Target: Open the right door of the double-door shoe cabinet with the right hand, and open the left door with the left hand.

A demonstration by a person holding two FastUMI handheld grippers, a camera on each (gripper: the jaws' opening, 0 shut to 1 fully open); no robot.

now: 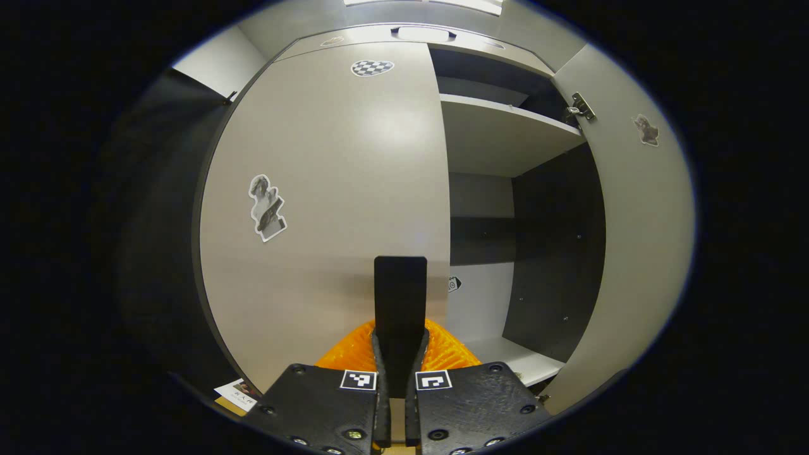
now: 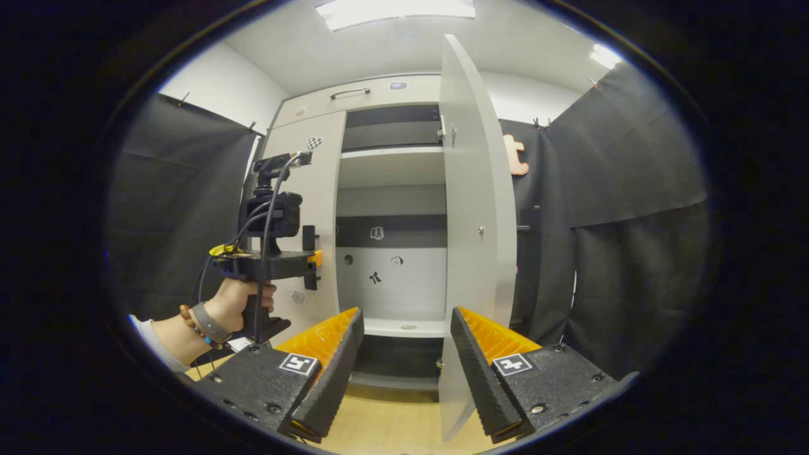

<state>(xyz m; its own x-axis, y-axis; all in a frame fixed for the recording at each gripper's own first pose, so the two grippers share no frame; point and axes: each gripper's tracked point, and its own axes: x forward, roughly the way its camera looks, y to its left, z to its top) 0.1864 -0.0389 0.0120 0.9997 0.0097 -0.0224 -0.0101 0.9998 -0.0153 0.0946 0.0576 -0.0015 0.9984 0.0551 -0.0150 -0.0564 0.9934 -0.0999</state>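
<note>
Already the right door [image 2: 471, 208] stands swung wide just ahead of the right gripper [image 2: 404, 373], whose fingers gape with nothing between them, while the left gripper [image 1: 399, 297], pinched together, meets the closed left door's [image 1: 328, 208] inner edge.

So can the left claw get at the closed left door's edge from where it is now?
Probably yes. The left claw is shut on the tall pale-grey left door's black handle, and the matching right door stands swung open, leaving that edge free.
</note>
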